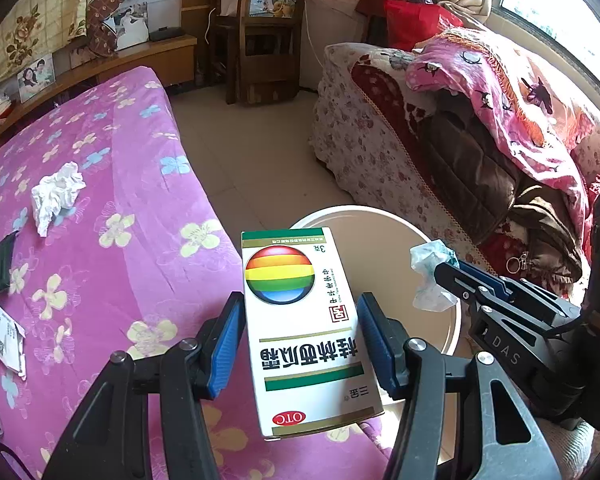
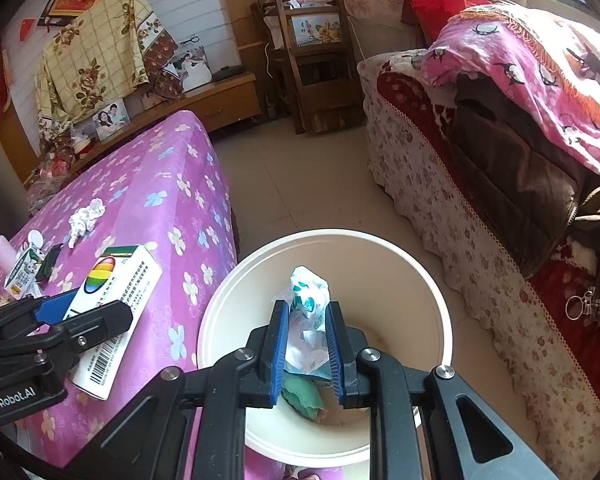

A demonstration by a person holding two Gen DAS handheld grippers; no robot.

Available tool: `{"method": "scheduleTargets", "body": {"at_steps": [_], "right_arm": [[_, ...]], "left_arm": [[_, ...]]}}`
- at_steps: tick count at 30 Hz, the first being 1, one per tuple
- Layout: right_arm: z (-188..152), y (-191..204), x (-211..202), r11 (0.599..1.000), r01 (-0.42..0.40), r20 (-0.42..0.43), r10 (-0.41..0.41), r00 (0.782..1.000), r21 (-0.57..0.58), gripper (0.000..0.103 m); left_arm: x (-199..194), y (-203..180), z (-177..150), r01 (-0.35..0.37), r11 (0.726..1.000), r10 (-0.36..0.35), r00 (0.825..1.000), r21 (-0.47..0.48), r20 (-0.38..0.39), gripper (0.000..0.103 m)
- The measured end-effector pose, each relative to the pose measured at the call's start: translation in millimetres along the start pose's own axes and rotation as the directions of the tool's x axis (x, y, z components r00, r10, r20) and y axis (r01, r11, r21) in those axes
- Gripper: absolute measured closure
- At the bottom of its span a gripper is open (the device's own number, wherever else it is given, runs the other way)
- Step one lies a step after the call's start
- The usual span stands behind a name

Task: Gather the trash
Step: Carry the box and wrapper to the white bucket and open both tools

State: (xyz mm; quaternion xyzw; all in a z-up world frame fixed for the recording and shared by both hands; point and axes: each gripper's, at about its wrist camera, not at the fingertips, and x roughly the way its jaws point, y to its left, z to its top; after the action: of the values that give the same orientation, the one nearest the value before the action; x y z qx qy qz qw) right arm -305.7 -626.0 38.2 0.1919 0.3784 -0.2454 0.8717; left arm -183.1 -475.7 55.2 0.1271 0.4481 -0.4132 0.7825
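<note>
Bucket [image 2: 420,280] on floor, right of bed [image 2: 160,184]

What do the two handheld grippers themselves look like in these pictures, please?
Both are black metal linkages with silver pivot bolts and flat blue ribbed pads. The left gripper carries white "GenRobot.AI" lettering on its body, seen from the right wrist view. The right gripper shows "DAS" lettering and a dark cable near its rear.

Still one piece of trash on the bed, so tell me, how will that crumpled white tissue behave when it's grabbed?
The crumpled tissue looks soft and floppy, so it should squash between the fingers. It is probably very light. Lying on the purple bedspread, it seems unlikely to roll.
</note>
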Motion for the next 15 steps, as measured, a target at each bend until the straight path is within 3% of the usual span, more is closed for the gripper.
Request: {"method": "scheduleTargets", "body": {"at_steps": [15], "right_arm": [[-0.4, -13.7, 9.7, 0.997, -0.008, -0.026, 0.01, 1.0, 0.082, 0.081]], "left_arm": [[8.2, 5.2, -2.0, 0.061, 0.997, -0.062, 0.998, -0.042, -0.02, 0.044]]}}
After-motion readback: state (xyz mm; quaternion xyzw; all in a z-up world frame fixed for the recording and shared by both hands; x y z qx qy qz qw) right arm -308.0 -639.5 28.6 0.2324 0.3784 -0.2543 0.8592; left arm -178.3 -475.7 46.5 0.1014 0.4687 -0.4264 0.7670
